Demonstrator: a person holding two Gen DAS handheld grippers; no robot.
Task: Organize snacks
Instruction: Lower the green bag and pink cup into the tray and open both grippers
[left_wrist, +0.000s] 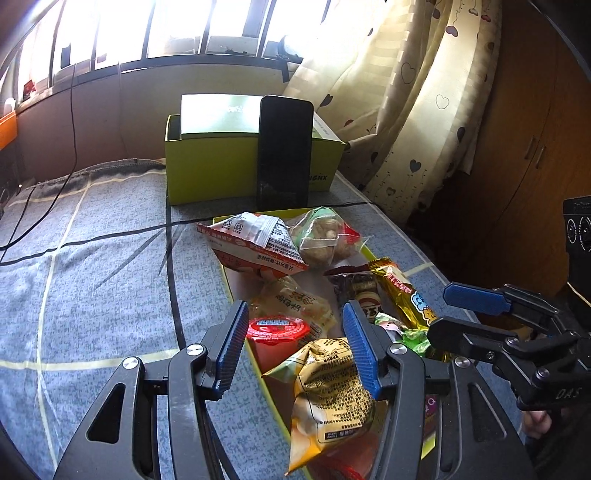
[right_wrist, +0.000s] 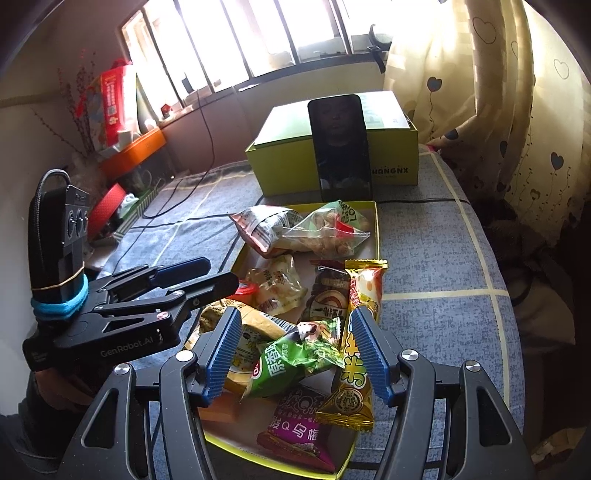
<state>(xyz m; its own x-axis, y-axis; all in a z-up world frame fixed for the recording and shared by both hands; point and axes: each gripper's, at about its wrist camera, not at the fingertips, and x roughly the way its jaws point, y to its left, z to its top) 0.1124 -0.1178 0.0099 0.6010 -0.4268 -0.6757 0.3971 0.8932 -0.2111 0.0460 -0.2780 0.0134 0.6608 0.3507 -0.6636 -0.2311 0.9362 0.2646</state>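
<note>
A shallow yellow-green tray (left_wrist: 226, 275) (right_wrist: 377, 229) on the grey checked bedspread holds several snack packs. My left gripper (left_wrist: 297, 345) hovers over the tray's near left corner. It is open above a red-lidded cup (left_wrist: 275, 328) and a crumpled yellow pack (left_wrist: 327, 391), with no pad pressing on either. My right gripper (right_wrist: 297, 350) is open over a green pack (right_wrist: 295, 356), with a long gold stick pack (right_wrist: 352, 369) beside its right finger. Each gripper shows in the other's view: right gripper (left_wrist: 441, 310), left gripper (right_wrist: 219, 273).
A lime-green box (left_wrist: 207, 173) (right_wrist: 280, 162) stands behind the tray with a dark phone (left_wrist: 284, 151) (right_wrist: 341, 147) leaning on it. Black cables (left_wrist: 74, 243) cross the bedspread at left. A curtain (left_wrist: 424, 110) and a wooden cabinet (left_wrist: 517, 166) stand right, past the bed's edge.
</note>
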